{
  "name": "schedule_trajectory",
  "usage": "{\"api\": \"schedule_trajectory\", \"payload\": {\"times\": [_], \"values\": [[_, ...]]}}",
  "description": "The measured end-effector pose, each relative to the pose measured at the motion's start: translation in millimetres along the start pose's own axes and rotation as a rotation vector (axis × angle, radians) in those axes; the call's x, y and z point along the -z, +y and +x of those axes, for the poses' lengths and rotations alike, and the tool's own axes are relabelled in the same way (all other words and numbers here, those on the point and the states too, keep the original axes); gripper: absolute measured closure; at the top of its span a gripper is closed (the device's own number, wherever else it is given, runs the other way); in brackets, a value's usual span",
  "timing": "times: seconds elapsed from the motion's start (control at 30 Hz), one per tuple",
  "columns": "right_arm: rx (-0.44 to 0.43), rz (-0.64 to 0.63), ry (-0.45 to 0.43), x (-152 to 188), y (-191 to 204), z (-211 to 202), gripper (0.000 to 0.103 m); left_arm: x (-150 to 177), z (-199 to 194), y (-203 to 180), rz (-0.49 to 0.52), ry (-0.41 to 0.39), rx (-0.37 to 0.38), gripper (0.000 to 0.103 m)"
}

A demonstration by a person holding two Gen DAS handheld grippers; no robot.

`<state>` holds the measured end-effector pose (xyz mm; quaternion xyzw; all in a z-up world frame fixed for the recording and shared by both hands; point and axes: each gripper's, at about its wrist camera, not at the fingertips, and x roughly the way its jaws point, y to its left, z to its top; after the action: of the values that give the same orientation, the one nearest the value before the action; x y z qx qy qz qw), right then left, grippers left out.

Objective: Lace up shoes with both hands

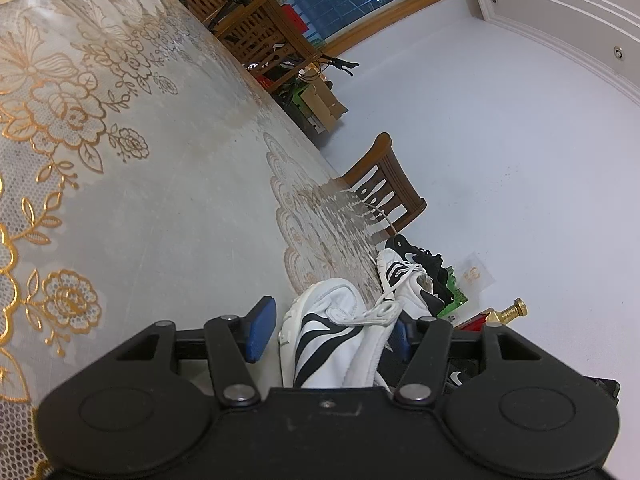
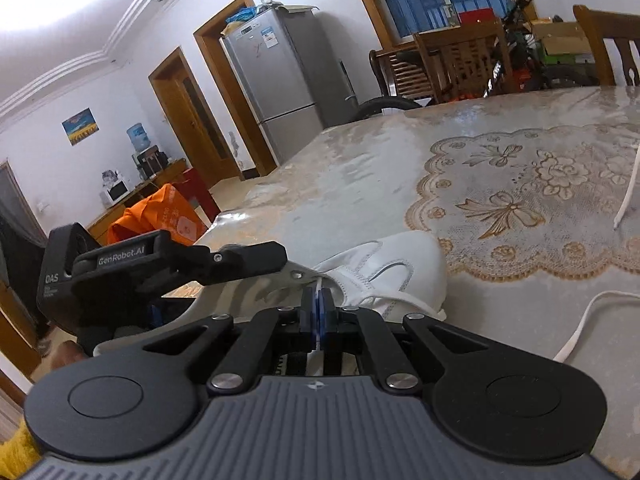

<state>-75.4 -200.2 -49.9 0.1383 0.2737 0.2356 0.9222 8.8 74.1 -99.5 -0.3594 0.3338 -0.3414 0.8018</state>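
1 white leather shoe with black stripes (image 1: 328, 344) lies on the lace-covered table (image 1: 168, 200), seemingly clamped between the half-open left gripper's (image 1: 326, 330) blue pads. Right gripper (image 2: 319, 312), angled downward, pinches its white lace (image 2: 319, 286).

White shoe (image 1: 328, 344) (black stripes) on gold-flowered lace tablecloth (image 1: 120, 160).

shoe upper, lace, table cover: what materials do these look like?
Shoe: white upper looks like smooth leather or synthetic, matte, with stitched seams; black stripes show in the left wrist view.
Lace: flat woven white tape, probably cotton or polyester.
Table cover: likely clear glossy plastic sheet over gold-patterned lace cloth; glare streaks suggest the film.
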Motion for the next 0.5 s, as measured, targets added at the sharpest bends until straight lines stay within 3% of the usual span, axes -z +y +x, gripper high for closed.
{"api": "schedule_trajectory", "payload": {"times": [0.4, 0.5], "values": [[-0.011, 0.013, -0.002, -4, 1, 12, 0.102, 0, 0, 1, 0.001, 0.002, 0.005, 0.047], [-0.016, -0.016, 0.034, -11, 4, 7, 0.097, 0, 0, 0, 0.001, 0.003, 0.006, 0.047]]}}
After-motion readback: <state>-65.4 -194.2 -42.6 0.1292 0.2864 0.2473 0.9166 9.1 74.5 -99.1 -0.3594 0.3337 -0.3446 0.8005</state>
